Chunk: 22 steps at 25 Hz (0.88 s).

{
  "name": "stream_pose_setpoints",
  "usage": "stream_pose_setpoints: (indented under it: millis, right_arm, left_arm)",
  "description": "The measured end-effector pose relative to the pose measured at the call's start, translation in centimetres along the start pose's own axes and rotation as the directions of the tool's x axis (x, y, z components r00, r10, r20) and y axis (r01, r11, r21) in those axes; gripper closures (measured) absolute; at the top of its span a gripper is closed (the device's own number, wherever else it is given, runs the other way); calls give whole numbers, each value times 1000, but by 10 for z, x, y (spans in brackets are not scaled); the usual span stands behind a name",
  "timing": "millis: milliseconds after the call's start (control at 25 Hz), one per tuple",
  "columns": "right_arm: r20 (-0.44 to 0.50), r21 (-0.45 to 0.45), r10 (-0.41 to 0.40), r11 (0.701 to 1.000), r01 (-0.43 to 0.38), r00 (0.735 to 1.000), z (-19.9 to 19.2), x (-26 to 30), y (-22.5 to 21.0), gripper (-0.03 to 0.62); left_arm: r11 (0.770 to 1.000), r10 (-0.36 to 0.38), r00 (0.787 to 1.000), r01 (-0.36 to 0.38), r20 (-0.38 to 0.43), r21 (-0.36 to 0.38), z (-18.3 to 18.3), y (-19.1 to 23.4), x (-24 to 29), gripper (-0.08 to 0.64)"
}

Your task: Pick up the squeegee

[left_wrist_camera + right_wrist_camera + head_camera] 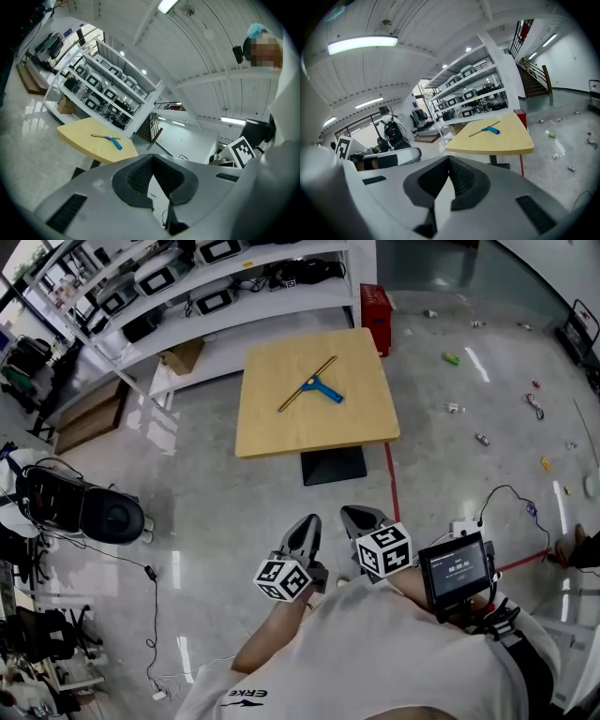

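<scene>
The squeegee [312, 385], a blue handle with a long thin yellowish blade, lies flat near the middle of a square wooden table [309, 432]. It also shows far ahead in the left gripper view as the squeegee [108, 138] on the table [82, 140], and in the right gripper view as the squeegee [486, 129] on the table [501, 143]. My left gripper [309, 521] and right gripper [352, 514] sit side by side over the floor, well short of the table. Both have their jaws together with nothing between them, seen at the left gripper [152, 157] and right gripper [449, 158].
White shelving [234, 296] with equipment stands behind the table, with a red box [376, 306] and a cardboard box [183, 354] beside it. Small litter [451, 358] dots the floor at right. A black bag [75, 502] and cables lie at left. A red line [394, 484] crosses the floor.
</scene>
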State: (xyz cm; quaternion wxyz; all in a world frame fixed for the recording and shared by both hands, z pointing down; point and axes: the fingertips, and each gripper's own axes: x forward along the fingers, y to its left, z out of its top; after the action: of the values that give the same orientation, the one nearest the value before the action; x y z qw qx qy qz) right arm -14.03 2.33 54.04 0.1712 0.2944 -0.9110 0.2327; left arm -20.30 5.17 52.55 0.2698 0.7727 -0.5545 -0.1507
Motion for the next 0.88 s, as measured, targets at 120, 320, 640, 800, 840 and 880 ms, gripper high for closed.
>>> stream_pose_setpoints:
  millis: [120, 320, 640, 800, 840, 880]
  right_arm:
    - [14, 4, 7, 1000, -7, 1000, 23, 18, -27, 589]
    - [44, 5, 14, 1000, -14, 999, 55, 37, -71, 589]
    - [45, 9, 26, 1000, -27, 999, 86, 51, -128, 589]
    - [44, 19, 34, 999, -34, 998, 94, 60, -166, 589]
    - [44, 22, 33, 999, -34, 998, 96, 63, -176, 589]
    - [43, 25, 31, 999, -32, 999, 97, 65, -183, 589]
  left_arm:
    - [1000, 27, 1000, -27, 2, 0, 10, 12, 33, 555]
    - [998, 56, 998, -56, -1, 40, 25, 22, 88, 555]
    - [989, 136, 991, -135, 2, 65, 36, 29, 153, 555]
    - [984, 168, 986, -168, -5, 63, 30, 34, 191, 555]
    - [983, 175, 984, -174, -8, 65, 28, 36, 201, 555]
    - [981, 185, 983, -184, -13, 65, 28, 37, 208, 555]
